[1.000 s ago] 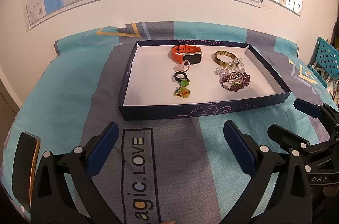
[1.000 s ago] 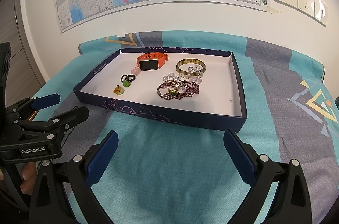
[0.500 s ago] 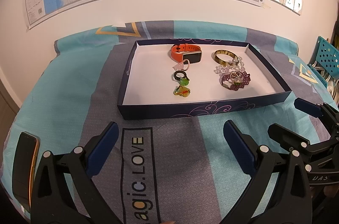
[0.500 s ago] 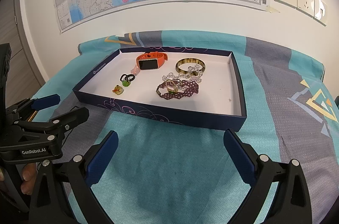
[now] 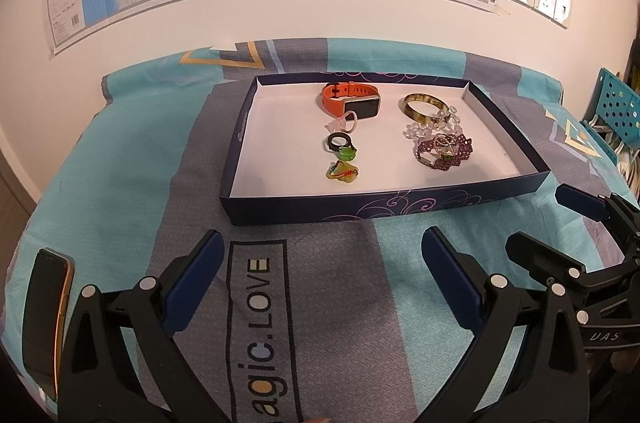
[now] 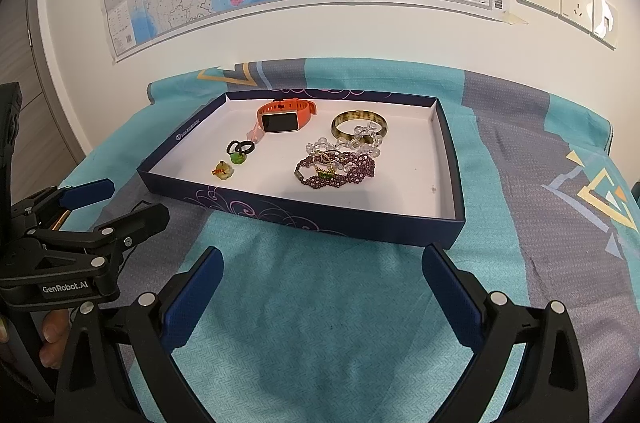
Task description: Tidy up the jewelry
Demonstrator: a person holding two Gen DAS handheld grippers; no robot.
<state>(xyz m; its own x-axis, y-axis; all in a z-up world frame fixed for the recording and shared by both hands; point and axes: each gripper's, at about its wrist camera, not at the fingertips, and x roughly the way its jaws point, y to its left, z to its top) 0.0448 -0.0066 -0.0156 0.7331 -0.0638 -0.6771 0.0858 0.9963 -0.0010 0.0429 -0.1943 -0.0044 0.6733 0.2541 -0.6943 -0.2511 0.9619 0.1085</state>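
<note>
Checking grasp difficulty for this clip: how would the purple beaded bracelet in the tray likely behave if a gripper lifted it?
The purple beaded bracelet lies in loose, slumped loops, so it would probably hang floppy and swing. A clear bead strand and gold piece overlap it, so they may snag and drag along. Its small rounded beads could slip between flat fingers.

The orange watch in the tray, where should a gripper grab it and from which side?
Probably the orange watch is best taken by its strap loop behind the face, coming down from above. It rests on edge in the tray, screen facing front, so the band forms an open loop that one finger can enter. Stay toward the left, clear of the small pink ring touching its front.
</note>
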